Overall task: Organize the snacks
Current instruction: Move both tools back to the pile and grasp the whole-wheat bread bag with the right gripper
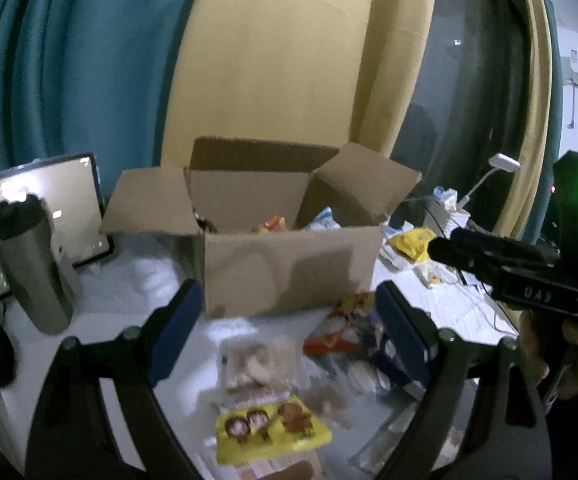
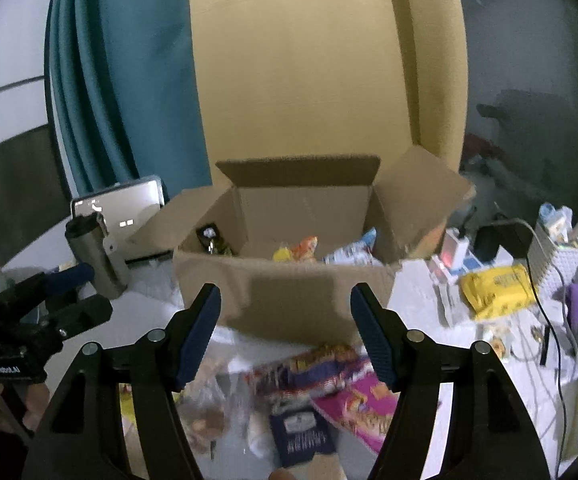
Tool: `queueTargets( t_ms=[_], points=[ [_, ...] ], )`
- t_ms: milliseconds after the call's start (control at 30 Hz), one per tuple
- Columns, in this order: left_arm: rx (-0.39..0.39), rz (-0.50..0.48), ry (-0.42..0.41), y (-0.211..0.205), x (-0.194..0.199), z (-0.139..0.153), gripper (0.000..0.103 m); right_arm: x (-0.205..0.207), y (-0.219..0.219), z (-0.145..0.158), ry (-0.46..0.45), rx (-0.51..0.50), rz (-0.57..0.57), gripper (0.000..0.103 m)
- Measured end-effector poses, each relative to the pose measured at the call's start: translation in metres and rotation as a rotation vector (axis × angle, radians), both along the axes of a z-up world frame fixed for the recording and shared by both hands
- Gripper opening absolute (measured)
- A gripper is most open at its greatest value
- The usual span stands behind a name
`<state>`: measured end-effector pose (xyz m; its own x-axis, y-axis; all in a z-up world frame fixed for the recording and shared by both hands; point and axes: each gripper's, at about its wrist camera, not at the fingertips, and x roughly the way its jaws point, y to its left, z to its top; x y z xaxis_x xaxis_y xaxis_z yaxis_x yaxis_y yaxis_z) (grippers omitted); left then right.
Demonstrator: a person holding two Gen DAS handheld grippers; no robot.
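Observation:
An open cardboard box stands on the white table with several snack packs inside. Loose snacks lie in front of it: a yellow pack, a clear bag of pastries, a red and blue bag, a purple and pink bag and a dark blue pack. My left gripper is open and empty above the loose snacks. My right gripper is open and empty, in front of the box. Each gripper shows at the edge of the other's view.
A steel tumbler and a tablet stand left of the box. A yellow bag, a white basket, cables and small items crowd the right side. Teal and yellow curtains hang behind.

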<state>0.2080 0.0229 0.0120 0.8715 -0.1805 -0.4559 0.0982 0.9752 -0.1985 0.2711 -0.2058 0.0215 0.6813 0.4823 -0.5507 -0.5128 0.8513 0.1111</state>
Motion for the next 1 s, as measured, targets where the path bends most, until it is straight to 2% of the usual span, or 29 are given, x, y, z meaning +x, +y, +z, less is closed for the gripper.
queueTargets(
  t_ms=[267, 400, 667, 833, 1000],
  points=[
    [-0.02, 0.01, 0.055, -0.008, -0.031, -0.025, 0.089, -0.033, -0.014, -0.024, 0.047, -0.02, -0.002, 0.078],
    [0.001, 0.034, 0.077, -0.012, -0.047, -0.038, 0.089, -0.049, -0.019, -0.038, 0.064, -0.035, -0.001, 0.079],
    [-0.022, 0.045, 0.21, -0.018, -0.066, -0.082, 0.089, -0.073, -0.027, -0.073, 0.157, -0.064, -0.012, 0.08],
    [-0.03, 0.051, 0.261, -0.021, -0.073, -0.101, 0.089, -0.086, -0.031, -0.094, 0.215, -0.075, -0.015, 0.08],
    [-0.004, 0.065, 0.312, -0.027, -0.074, -0.116, 0.089, -0.097, -0.029, -0.111, 0.269, -0.086, 0.001, 0.081]
  ],
)
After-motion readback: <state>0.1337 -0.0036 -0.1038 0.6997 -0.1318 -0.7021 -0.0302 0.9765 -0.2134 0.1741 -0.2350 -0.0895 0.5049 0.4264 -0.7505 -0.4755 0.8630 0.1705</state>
